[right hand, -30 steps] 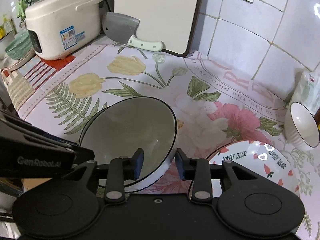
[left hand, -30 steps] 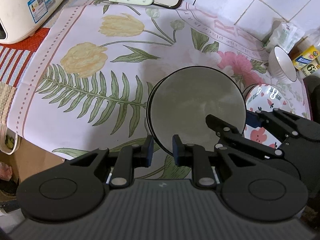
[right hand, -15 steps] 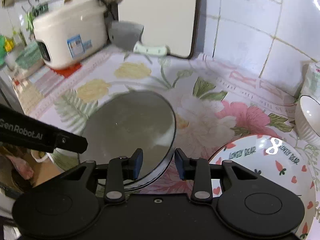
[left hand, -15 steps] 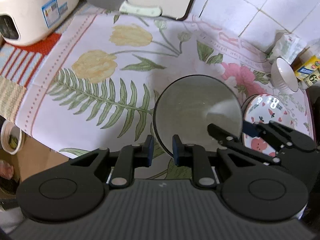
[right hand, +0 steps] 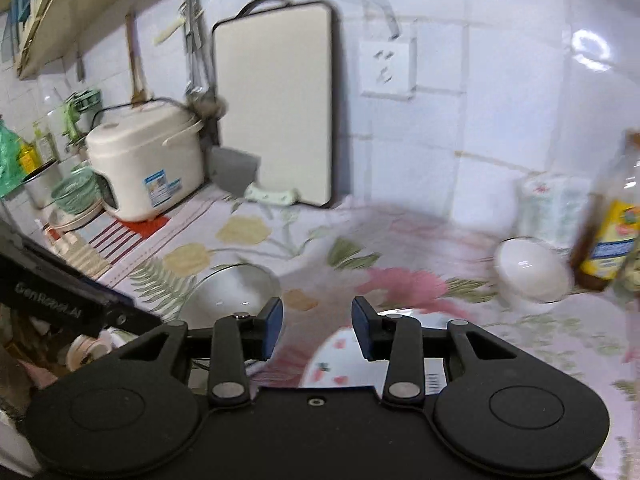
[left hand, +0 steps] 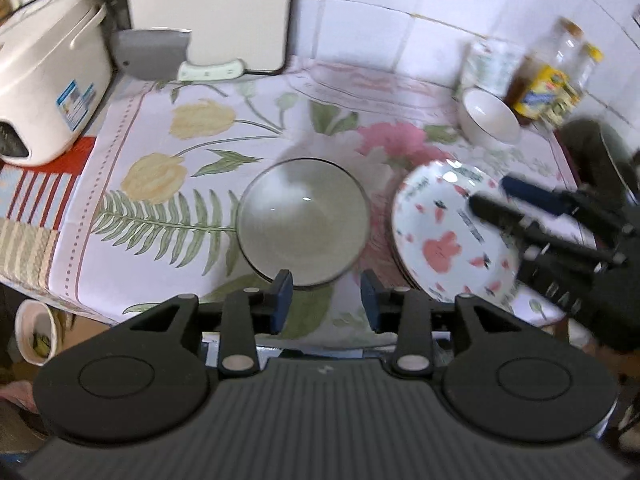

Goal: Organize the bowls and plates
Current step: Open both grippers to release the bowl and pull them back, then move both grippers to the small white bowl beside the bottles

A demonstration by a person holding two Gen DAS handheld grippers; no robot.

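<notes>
Grey bowl (left hand: 302, 220) sits mouth-up on your floral cloth (left hand: 160, 168); round, no long axis. Your left gripper (left hand: 326, 304), just opening, and right gripper (right hand: 317, 330) are both released, empty.

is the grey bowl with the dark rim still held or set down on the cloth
Set down. The grey bowl sits upright on the floral cloth; the left gripper, whose jaws have just been opening, holds nothing.

You have two bowls (left hand: 303, 222) (left hand: 489, 122), one patterned plate (left hand: 448, 236), one rice cooker (left hand: 48, 88), one cleaver (left hand: 160, 56), and two bottles (left hand: 544, 80) (left hand: 582, 72).
</notes>
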